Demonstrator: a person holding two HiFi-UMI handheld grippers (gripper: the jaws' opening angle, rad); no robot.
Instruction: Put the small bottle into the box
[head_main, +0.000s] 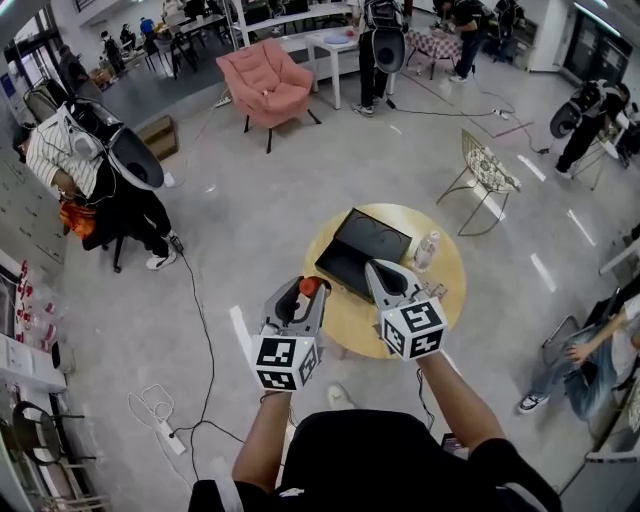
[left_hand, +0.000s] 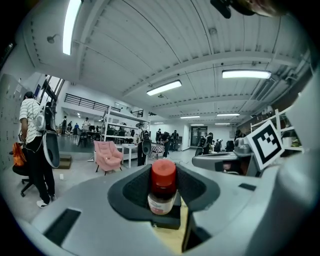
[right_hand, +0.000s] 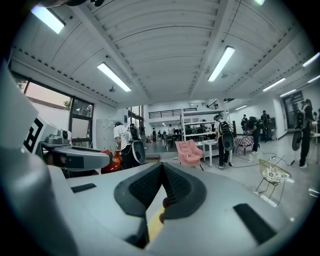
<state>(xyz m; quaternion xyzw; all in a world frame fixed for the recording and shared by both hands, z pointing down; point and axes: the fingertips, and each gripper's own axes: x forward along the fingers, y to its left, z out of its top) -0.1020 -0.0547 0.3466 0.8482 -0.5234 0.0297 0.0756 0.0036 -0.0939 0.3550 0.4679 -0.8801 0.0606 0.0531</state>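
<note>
**Small bottle sitting in the left gripper, not yet in the box**

The person is holding both grippers out over a round yellow table (head_main: 448, 285). The left gripper (head_main: 311, 294) is gripping the small bottle (left_hand: 162, 190) between its pads. The jaws are standing partly apart, closed on the bottle's body, and the bottle is standing upright with its red cap on top. From the head view, the bottle is hanging by the table's left edge, near the closest corner of the box (head_main: 362, 252) and outside it. The right gripper (head_main: 373, 267) is pointing at the box's near side with its jaws pressed together and nothing between them. The black box is lying flat on the table. A clear bottle (head_main: 427, 250) is standing just beside its right end. Farther off, a wire chair (head_main: 488, 172) is standing on the grey floor, and a pink armchair (head_main: 265, 85) is sitting beyond it to the left. People are standing around the room's edges.
</note>
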